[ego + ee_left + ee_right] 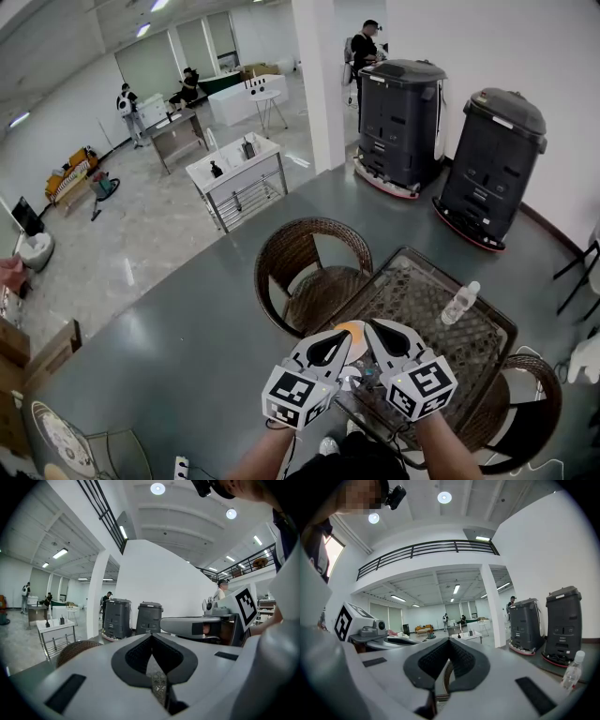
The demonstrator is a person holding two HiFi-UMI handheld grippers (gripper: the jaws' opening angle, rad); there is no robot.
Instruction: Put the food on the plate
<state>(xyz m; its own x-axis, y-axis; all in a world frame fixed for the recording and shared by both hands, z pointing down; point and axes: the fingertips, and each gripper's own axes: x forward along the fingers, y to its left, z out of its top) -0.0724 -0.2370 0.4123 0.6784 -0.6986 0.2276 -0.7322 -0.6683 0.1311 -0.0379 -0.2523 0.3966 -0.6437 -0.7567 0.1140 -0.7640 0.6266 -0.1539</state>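
Table (417,298): brown woven wicker top, rough, set in a dark smooth frame.
Chair (314,246): brown woven wicker, rough.
Water bottle (460,302): clear glossy plastic.
Floor (187,347): dark grey, smooth, faint sheen.
Left hand-held gripper (152,637), right hand-held gripper (449,641): matt pale-grey plastic shells; pads (137,656) black, finely ribbed.
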